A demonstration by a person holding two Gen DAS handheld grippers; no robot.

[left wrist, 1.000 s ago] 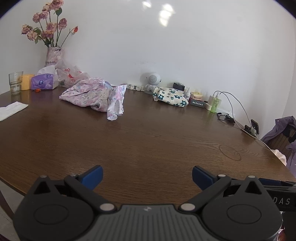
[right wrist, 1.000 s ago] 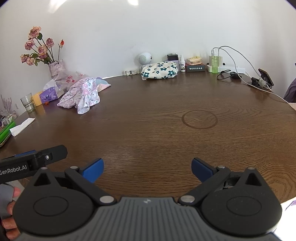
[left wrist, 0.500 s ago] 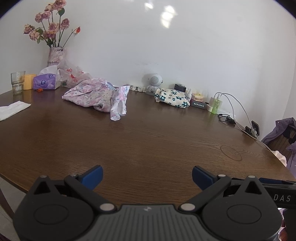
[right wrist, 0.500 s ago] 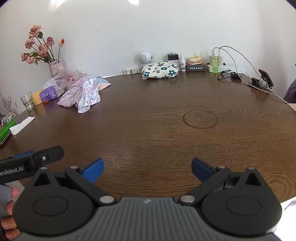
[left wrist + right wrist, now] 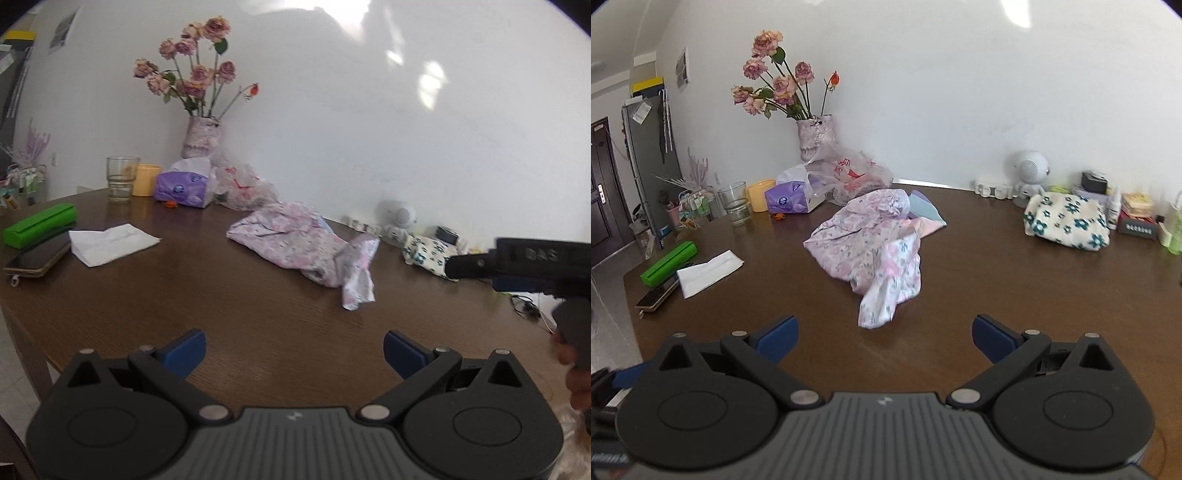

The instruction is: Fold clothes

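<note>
A crumpled pink floral garment [image 5: 306, 247] lies on the brown wooden table [image 5: 184, 302], also in the right wrist view [image 5: 871, 247]. A folded white cloth with teal flowers [image 5: 1067, 221] sits at the back right by the wall, and shows in the left wrist view [image 5: 428, 251]. My left gripper [image 5: 294, 349] is open and empty above the table's near edge, well short of the pink garment. My right gripper [image 5: 885, 334] is open and empty, just in front of the garment's nearest end. The right gripper's body [image 5: 524, 262] shows at the right of the left wrist view.
At the back left stand a vase of roses [image 5: 812, 136], a plastic bag [image 5: 849, 173], a tissue pack [image 5: 790, 195], a yellow cup [image 5: 759, 194] and a glass [image 5: 735, 203]. A white napkin [image 5: 709, 271], green box [image 5: 668, 264] and phone [image 5: 657, 295] lie left. A white speaker [image 5: 1030, 173] and small items line the wall.
Both grippers have swung left and moved closer to the pink garment, which now looks larger and more central. Both stay open. Nothing on the table has moved.
</note>
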